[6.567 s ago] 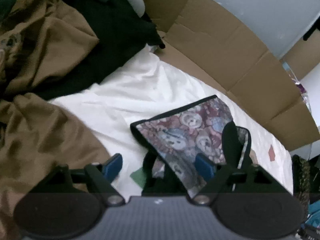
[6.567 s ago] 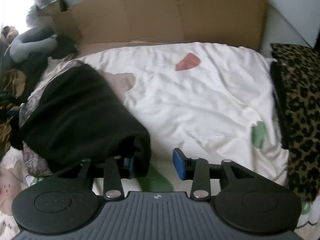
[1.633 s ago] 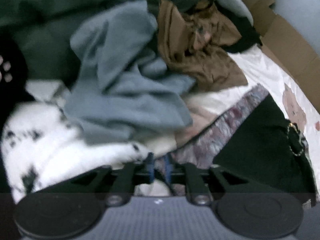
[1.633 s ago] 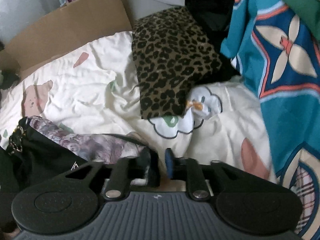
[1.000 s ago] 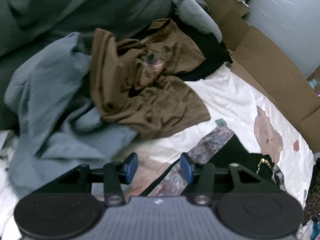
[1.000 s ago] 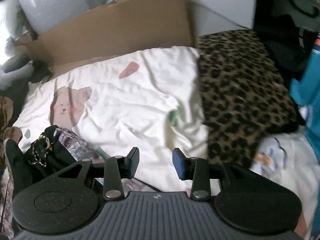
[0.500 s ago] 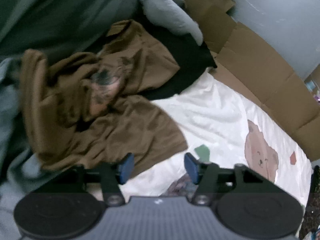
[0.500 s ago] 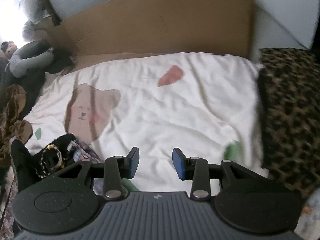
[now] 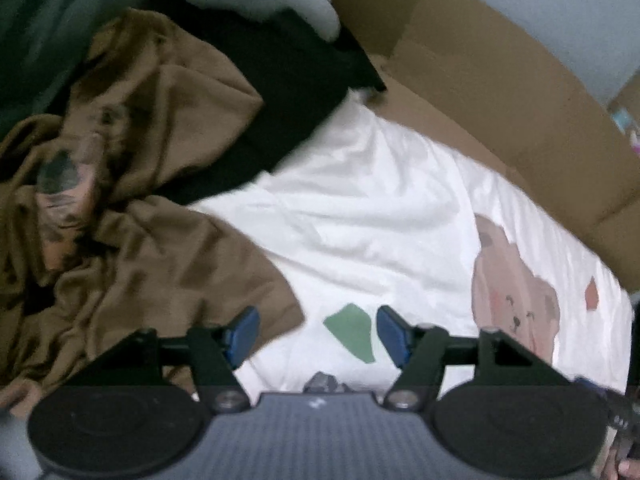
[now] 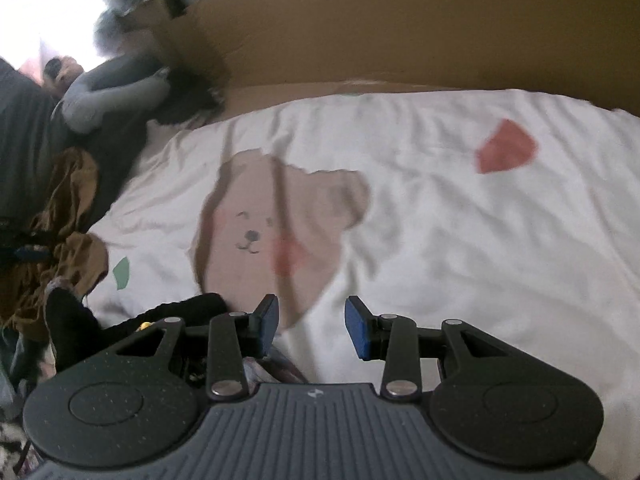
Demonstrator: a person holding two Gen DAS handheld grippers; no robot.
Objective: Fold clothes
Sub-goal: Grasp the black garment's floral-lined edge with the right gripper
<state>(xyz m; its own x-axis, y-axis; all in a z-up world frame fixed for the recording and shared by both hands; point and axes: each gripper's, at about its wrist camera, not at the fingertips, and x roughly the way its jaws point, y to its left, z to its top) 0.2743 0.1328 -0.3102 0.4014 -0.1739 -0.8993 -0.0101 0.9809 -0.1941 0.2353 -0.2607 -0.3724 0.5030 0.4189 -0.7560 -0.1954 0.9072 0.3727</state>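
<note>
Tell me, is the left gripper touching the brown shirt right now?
Cannot tell. In the left wrist view the left gripper is open with only white sheet between its pads, but one pad overlaps the brown shirt's edge, hiding any gap.

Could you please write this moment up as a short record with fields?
surface: white bedsheet with a bear print
clothes nearby: crumpled brown shirt lying partly on a black garment
backdrop: cardboard along the far edge of the sheet
left hand-held gripper: open, empty, jaws just opened wider
right hand-held gripper: open, empty, above the sheet
</note>
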